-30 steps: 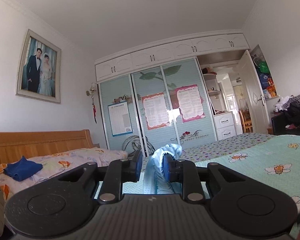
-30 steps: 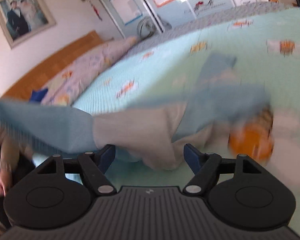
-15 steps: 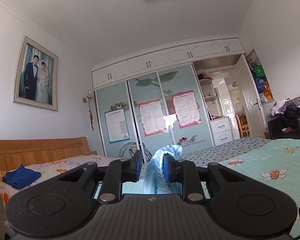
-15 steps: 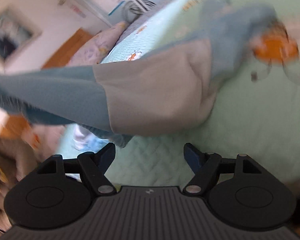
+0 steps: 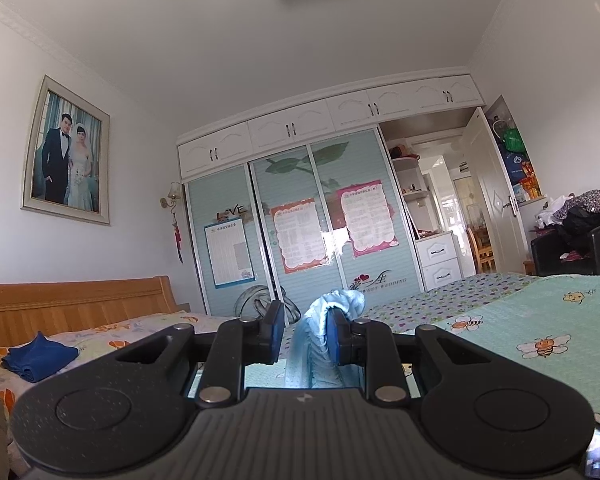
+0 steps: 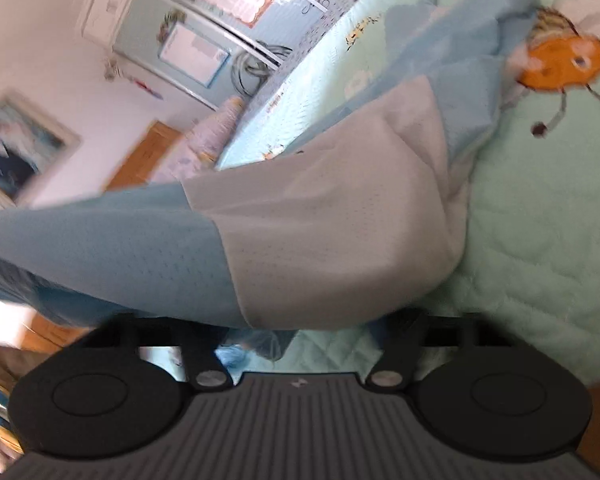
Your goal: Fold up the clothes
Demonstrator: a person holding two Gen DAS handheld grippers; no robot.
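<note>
Garment [image 6: 300, 236] blue and grey mesh (rumpled), bunched in left claw [image 5: 305, 334].

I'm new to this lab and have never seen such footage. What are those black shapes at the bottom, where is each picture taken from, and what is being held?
No robot here: a person carries two handheld grippers, each with a fisheye camera looking along its two fingers. The black shapes are the gripper bodies. In the left camera's view, the left gripper pinches a bunch of the light blue and grey garment, lifted above the bed. In the right camera's view the same garment drapes over the right gripper, hiding its fingertips, so its grip is unclear. A folded dark blue cloth lies by the pillow.
</note>
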